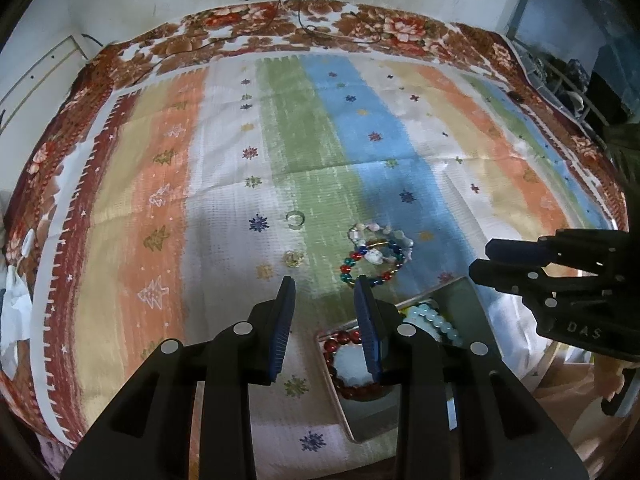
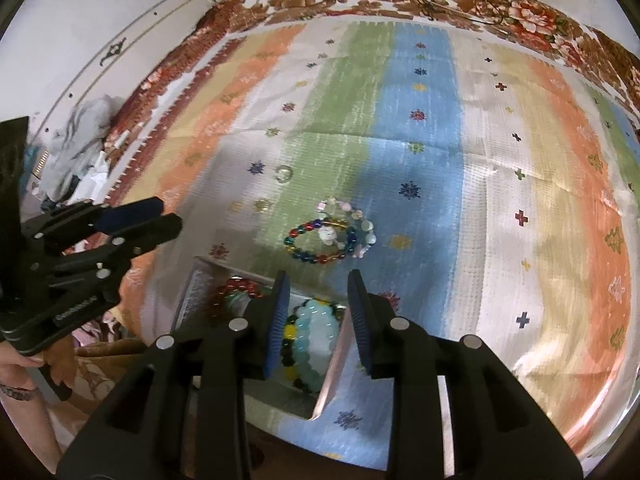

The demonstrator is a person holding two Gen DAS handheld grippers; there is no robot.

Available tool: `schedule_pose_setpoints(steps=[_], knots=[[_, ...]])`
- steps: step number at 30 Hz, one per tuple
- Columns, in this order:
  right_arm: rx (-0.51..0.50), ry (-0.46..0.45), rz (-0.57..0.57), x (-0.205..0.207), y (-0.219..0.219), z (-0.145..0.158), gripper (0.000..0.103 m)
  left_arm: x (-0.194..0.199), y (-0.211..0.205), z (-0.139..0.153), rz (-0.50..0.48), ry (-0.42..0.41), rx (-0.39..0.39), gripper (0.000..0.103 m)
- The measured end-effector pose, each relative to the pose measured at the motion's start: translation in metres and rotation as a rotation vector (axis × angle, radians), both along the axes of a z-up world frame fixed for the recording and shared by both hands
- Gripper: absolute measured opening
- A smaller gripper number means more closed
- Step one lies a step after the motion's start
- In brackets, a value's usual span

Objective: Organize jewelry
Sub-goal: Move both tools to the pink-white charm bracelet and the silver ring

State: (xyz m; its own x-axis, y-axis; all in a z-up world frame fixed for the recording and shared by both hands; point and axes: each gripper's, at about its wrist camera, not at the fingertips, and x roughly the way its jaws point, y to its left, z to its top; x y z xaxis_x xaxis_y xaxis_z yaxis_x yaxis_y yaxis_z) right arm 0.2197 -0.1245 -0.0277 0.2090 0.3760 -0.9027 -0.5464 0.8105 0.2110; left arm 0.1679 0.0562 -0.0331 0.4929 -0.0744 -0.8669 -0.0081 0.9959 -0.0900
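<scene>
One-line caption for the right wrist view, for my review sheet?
Open, empty right gripper above a tray of bead bracelets; a multicoloured bracelet and ring lie on the striped cloth.

place: someone's home, probably a bedroom
clues: bed (image 1: 120,184) under a flowery blanket (image 1: 400,28), clothes pile (image 2: 76,152)

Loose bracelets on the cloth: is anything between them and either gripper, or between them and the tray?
Nothing visible. The loose bracelets lie on bare cloth just beyond the tray. The left gripper and right gripper are both open and empty, with a clear line ahead.
</scene>
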Motion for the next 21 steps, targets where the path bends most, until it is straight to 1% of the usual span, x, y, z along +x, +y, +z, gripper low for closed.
schedule_pose_setpoints(steps=[2,6,10,17,21], knots=[[-0.015,0.006,0.001,0.005,0.0,-0.005,0.032,0.004,0.0,-0.004,-0.003,0.011,0.0,0.03],[-0.033,0.016,-0.001,0.011,0.001,-0.012,0.032,0.014,-0.006,-0.015,-0.016,0.04,0.026,0.03],[-0.061,0.011,0.002,0.02,0.007,-0.019,0.032,0.021,-0.008,-0.016,-0.032,0.045,0.03,0.03],[-0.075,0.016,0.029,0.028,0.016,-0.027,0.032,0.039,-0.002,-0.032,-0.012,0.084,0.04,0.03],[-0.095,0.023,0.025,0.036,0.019,-0.034,0.032,0.05,0.003,-0.038,0.007,0.1,0.044,0.03]])
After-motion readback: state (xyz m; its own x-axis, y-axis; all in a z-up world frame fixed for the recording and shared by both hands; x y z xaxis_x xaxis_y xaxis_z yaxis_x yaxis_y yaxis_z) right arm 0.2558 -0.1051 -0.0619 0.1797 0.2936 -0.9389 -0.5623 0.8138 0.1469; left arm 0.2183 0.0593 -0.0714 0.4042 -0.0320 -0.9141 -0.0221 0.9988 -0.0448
